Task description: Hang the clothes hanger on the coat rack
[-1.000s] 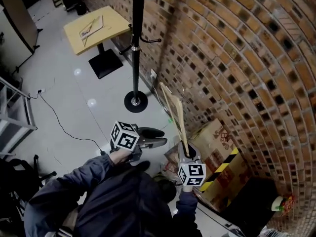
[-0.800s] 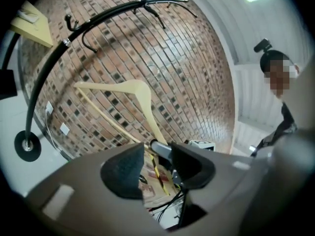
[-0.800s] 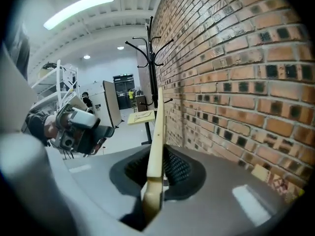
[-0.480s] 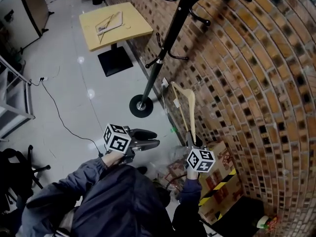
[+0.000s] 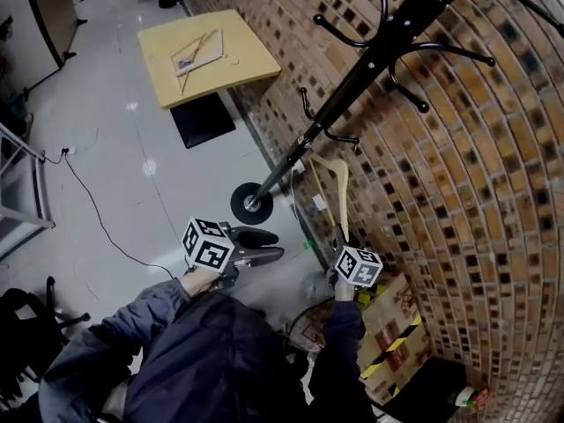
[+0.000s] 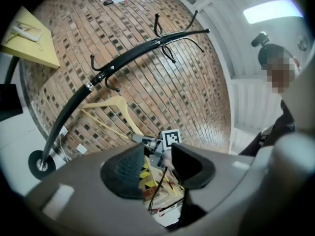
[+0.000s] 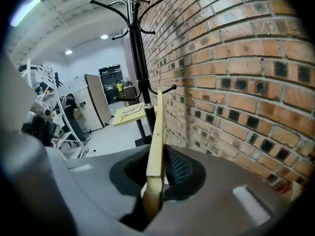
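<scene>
The black coat rack [image 5: 370, 64] stands against the brick wall, its round base [image 5: 252, 204] on the floor and its hooks curving out near the top. My right gripper [image 5: 338, 238] is shut on one end of a pale wooden clothes hanger [image 5: 330, 192], which stands upright just beside the pole's lower hooks. In the right gripper view the hanger [image 7: 156, 141] is pinched between the pads, with the rack [image 7: 138, 48] straight ahead. My left gripper [image 5: 269, 244] is held level to the left of the hanger, open and holding nothing. In its view the rack [image 6: 118, 63] and the hanger [image 6: 110, 104] show ahead.
A yellow table [image 5: 229, 60] with a hanger-like thing on it stands behind the rack. The brick wall [image 5: 458, 192] runs along the right. Cardboard boxes [image 5: 392, 315] lie by my right side, a cable [image 5: 97, 218] crosses the floor, and a metal frame [image 5: 18, 192] stands at left.
Both grippers have moved toward the coat rack. The hanger, still held, now stands next to the pole's lower hooks, and the rack's top has come into view.
</scene>
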{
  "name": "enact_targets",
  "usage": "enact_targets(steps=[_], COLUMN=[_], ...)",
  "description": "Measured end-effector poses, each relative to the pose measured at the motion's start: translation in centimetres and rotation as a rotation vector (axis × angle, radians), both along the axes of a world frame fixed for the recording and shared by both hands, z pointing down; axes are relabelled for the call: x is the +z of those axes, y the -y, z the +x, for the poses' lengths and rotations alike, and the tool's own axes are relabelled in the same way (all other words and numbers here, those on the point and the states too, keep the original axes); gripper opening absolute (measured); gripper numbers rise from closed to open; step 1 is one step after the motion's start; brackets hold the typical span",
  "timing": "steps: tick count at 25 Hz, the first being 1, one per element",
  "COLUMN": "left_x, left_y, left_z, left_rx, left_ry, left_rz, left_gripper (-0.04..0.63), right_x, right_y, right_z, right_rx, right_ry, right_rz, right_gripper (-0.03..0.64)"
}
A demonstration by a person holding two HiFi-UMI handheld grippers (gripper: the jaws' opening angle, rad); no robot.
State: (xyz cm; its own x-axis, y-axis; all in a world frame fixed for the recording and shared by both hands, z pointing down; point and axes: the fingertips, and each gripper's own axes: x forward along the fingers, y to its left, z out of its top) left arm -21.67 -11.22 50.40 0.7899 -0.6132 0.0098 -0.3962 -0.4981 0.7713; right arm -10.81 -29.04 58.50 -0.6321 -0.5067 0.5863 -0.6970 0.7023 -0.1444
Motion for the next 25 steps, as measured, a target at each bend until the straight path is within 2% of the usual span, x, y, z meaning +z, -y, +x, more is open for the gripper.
enact_targets(steps=[6,12,21,25], left_x=[1.4,2.0,3.2,3.1], left_y=[-0.7,-1.6,-3.0,-3.2], left_z=[-5.3,-7.7,-8.5,-8.0], left_rx=[-0.062,-0.143,-0.258,-0.297], left_ry=[-0.007,-0.02,-0.016,0.0], left_rz=[-0.021,-0.04,-0.098,-0.123], left_gripper=[0.152,0.152,0.152,0.152], right_x=[2.1,6.0,11.7,14.5], right_y=[3.3,3.7,4.0,5.8], right_z=[-3.8,-5.0,-6.2,-7.1], right_rx=[0.019,0.005,-0.061,-0.095], right_ry=[-0.029,-0.078,-0.09,-0.141], right_rz=[-0.015,-0.043,-0.027,-0.049], right_gripper=[0.043,0.043,0.049,0.052])
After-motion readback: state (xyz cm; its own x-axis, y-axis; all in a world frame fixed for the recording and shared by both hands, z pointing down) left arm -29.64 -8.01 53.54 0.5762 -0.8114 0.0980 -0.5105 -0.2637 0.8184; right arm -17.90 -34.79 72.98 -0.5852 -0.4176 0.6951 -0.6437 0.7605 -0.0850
